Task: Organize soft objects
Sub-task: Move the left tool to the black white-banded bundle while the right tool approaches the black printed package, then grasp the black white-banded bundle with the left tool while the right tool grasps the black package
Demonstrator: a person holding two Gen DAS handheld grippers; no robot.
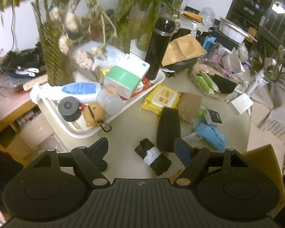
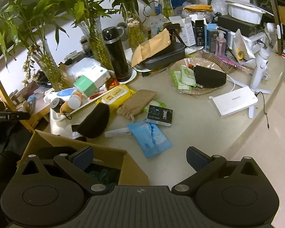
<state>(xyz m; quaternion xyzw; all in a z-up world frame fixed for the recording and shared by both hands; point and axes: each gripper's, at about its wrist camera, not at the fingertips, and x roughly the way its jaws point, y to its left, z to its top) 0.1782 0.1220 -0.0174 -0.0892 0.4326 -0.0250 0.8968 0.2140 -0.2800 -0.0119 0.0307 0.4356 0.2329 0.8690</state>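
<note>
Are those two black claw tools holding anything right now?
No. The left gripper stands open above a small black bundle without touching it, and the right gripper is open with nothing between its fingers.

Blurred plants [image 1: 70,28] in left wrist view; cardboard box [image 2: 96,157] contents half hidden behind right gripper [image 2: 140,158].

Both wrist views look steeply down, close over the cluttered table [image 1: 127,133], sharing its middle.
</note>
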